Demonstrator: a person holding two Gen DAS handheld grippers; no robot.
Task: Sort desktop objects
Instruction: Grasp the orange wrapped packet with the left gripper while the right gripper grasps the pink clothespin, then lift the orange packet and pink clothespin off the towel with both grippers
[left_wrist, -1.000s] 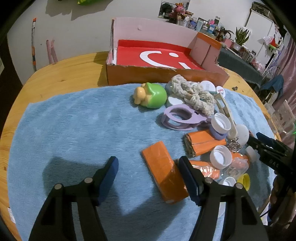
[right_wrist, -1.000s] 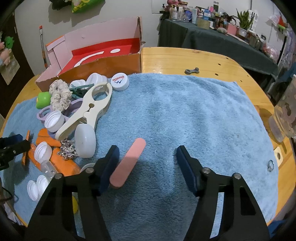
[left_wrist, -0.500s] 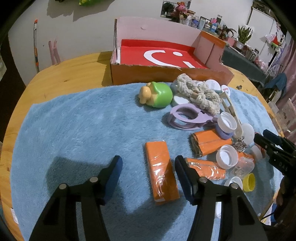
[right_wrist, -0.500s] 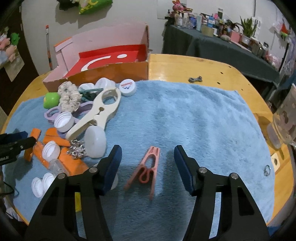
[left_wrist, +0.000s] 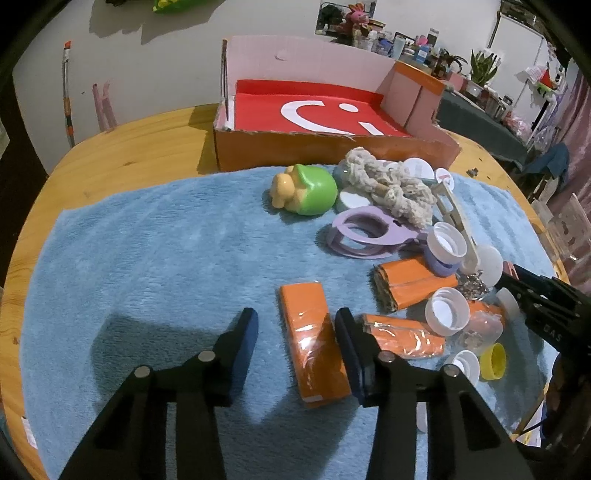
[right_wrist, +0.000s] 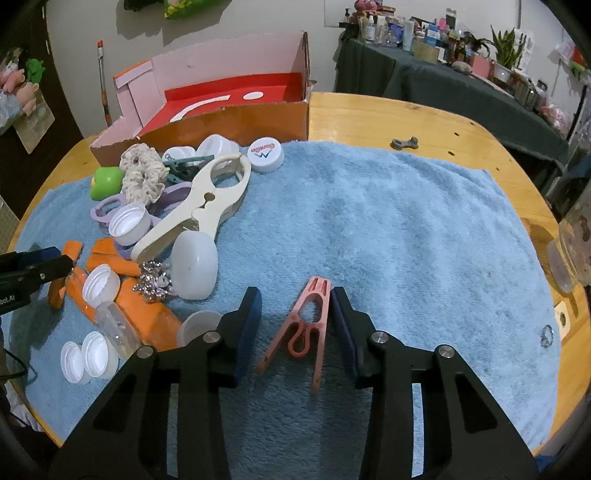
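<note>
An orange wrapped packet (left_wrist: 310, 332) lies on the blue towel (left_wrist: 147, 258) between the fingers of my left gripper (left_wrist: 294, 326). Its jaws are closing: the right pad meets the packet's edge while the left pad stands apart. A pink clothes peg (right_wrist: 322, 314) lies flat between the fingers of my right gripper (right_wrist: 294, 302). Those jaws are closing too, with a gap on the left side. The open cardboard box (left_wrist: 332, 147) with a red floor stands behind the towel.
A heap sits between the grippers: green toy (left_wrist: 310, 188), cream scrunchie (left_wrist: 391, 181), purple clip (left_wrist: 365, 236), big cream clip (right_wrist: 199, 214), more orange packets (left_wrist: 410, 280), several white caps. A metal piece (right_wrist: 404, 143) lies on the wooden table, and a jar (right_wrist: 576, 240) stands at the right edge.
Both pairs of jaws have narrowed around the packet and the peg. The peg went from standing on its edge by the left finger to lying flat between the fingers.
</note>
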